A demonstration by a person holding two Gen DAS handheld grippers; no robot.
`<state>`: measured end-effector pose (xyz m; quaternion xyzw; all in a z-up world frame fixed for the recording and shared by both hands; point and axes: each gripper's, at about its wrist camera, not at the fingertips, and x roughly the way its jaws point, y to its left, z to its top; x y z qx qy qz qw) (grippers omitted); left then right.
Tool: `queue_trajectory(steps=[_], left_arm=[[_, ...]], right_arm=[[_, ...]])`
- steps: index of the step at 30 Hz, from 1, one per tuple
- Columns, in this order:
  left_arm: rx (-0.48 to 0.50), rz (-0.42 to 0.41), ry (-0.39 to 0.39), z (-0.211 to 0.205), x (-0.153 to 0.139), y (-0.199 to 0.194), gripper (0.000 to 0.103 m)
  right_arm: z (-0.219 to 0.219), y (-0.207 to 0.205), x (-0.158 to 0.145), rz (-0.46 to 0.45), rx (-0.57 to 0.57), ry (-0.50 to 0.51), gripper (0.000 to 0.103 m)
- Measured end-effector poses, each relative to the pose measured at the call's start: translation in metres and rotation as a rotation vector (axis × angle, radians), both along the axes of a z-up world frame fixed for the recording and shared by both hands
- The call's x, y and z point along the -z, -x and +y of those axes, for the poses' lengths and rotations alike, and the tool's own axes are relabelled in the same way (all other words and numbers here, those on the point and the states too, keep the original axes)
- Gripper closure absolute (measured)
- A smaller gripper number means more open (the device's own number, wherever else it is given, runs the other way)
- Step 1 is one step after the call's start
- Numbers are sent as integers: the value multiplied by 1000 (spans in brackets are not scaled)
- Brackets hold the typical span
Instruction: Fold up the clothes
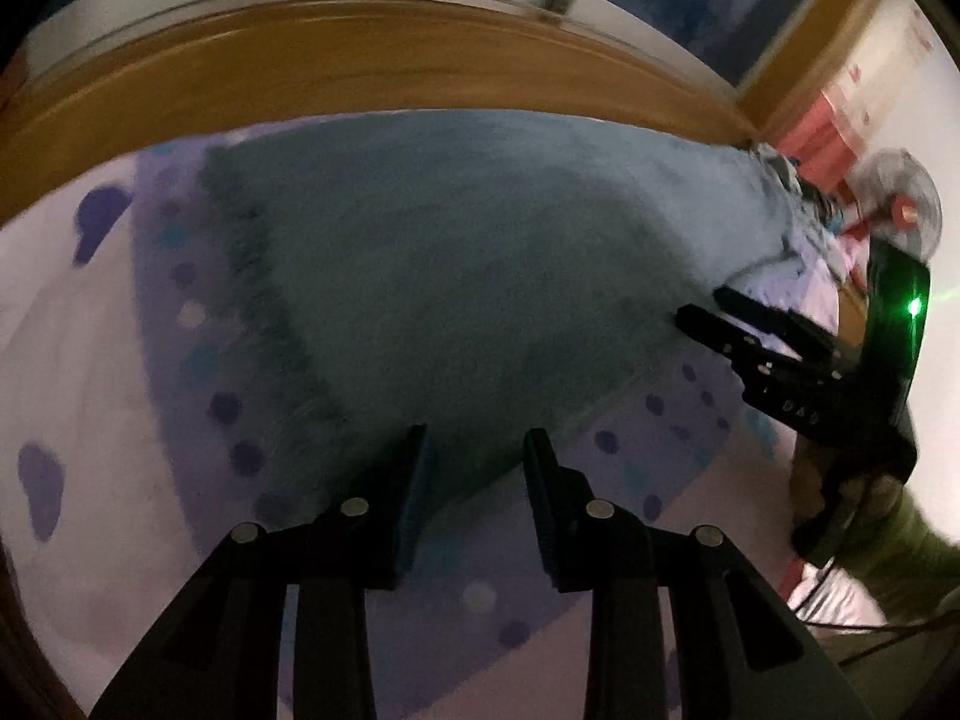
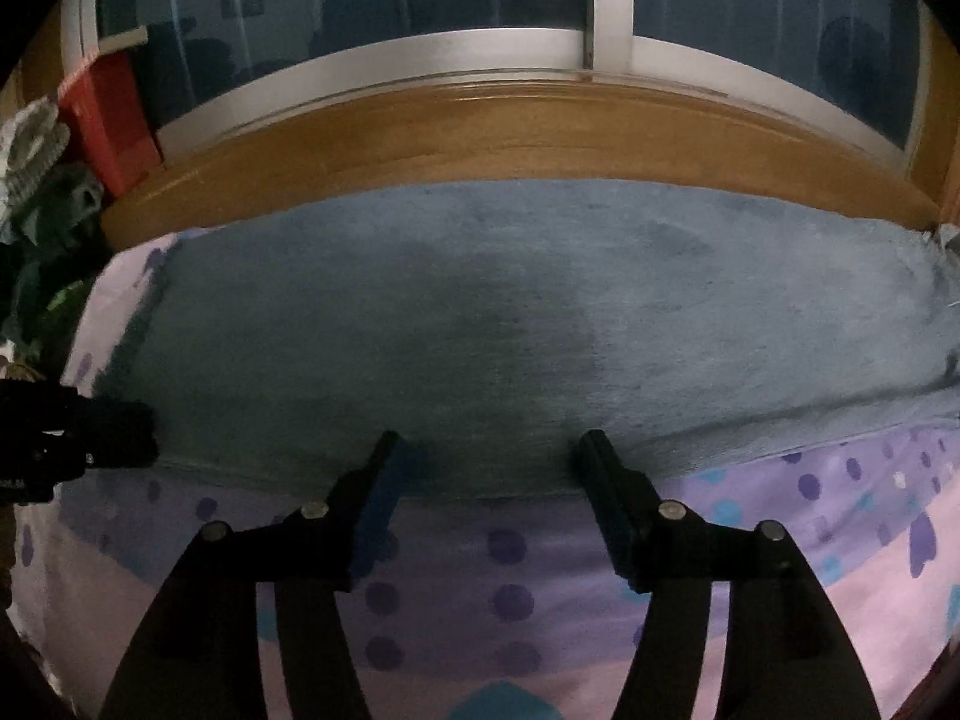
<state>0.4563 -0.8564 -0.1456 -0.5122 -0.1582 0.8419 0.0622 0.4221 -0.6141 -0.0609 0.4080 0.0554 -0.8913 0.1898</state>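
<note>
Right gripper [image 2: 486, 462] open, empty over blue garment [image 2: 480, 312] near edge; left gripper [image 1: 474, 456] narrow, empty; a pinch may catch the bedsheet [image 2: 510, 570] beneath.

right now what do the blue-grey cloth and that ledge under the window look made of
Blue-grey cloth: looks like soft fleece or terry, matte with a brushed nap showing darker and lighter streaks; the exact fabric is unclear. Ledge: looks like wood or wood veneer, warm orange-brown with a smooth, faintly glossy finish.

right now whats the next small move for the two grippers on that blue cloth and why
Probably ease both grippers forward and close on the near hem. The blue cloth lies flat on the dotted sheet, and the right gripper and left gripper both sit open at that edge, gripping nothing.
</note>
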Motion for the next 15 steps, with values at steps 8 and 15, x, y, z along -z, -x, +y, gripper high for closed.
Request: queue_trajectory(steps=[8, 15], left_arm=[[-74, 46, -14, -41, -24, -10, 32], [-75, 50, -92, -79, -12, 20, 32]], right_arm=[[-42, -43, -29, 66, -136, 32, 36], [-123, -87, -27, 72, -331, -30, 35]])
